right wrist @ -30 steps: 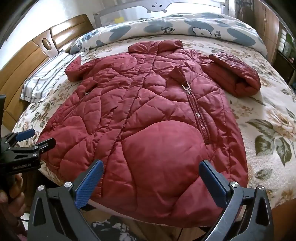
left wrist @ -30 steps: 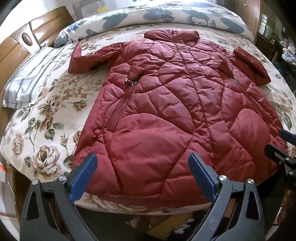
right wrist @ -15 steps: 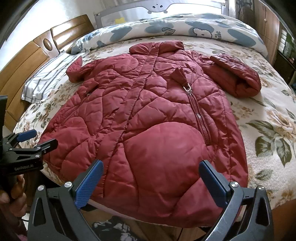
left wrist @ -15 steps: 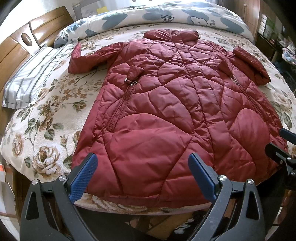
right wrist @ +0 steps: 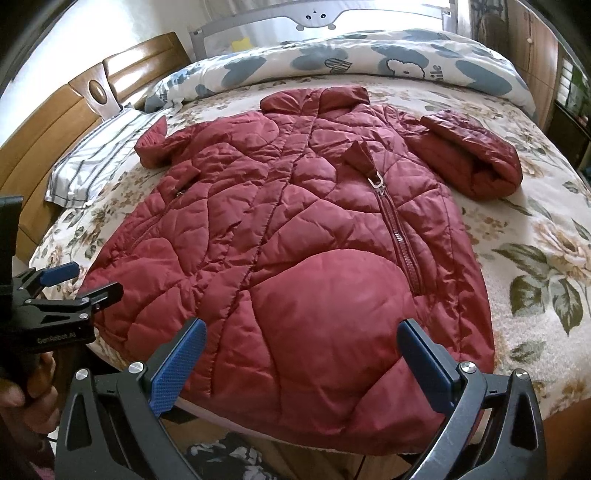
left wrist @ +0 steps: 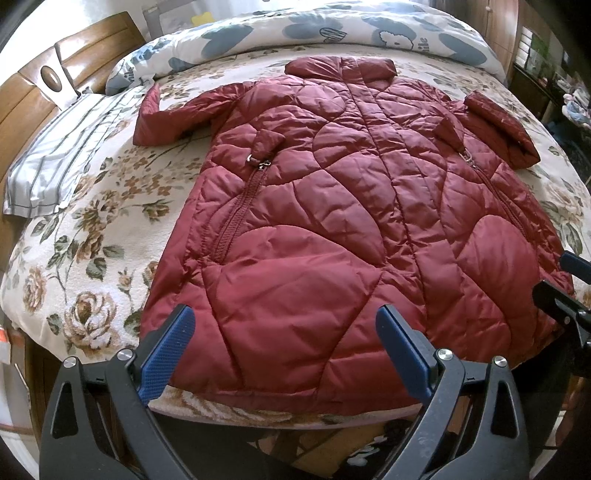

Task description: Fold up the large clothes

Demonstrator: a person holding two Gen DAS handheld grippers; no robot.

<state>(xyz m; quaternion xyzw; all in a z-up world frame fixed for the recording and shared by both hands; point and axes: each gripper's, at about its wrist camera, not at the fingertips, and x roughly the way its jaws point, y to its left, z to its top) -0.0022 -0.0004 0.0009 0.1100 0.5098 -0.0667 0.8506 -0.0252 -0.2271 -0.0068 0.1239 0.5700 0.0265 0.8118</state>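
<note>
1. The left gripper (left wrist: 284, 347) was spread wide and held nothing; its two blue pads hovered just short of the hem of the coat (left wrist: 332, 221), toward the coat's left half
2. The right gripper (right wrist: 303, 354) was likewise spread and empty, poised over the hem on the coat's right half; the left gripper also showed at the edge of that view, held in the person's hand (right wrist: 22, 380)
3. The single dark red quilted coat lay front up and spread flat on the bed (left wrist: 92, 221), collar toward the far duvet (left wrist: 332, 29), hem hanging slightly over the near edge
4. One sleeve (left wrist: 166, 114) stretched outward toward the striped pillow (left wrist: 55, 158); the other sleeve (right wrist: 476, 158) lay doubled back on itself beside the body
5. Judging by this, no fold had been made yet: the step in hand looked like the approach to a first grasp at the hem
6. The next move probably called for both grippers to come down onto the hem edge, close through the thick padding, and lift evenly so the puffy, slippery shell did not slide out
7. Counted: one coat, two sleeves, two zipped pockets (right wrist: 399, 236), two grippers, one striped pillow, one patterned duvet, one wooden headboard (left wrist: 55, 85)
</note>
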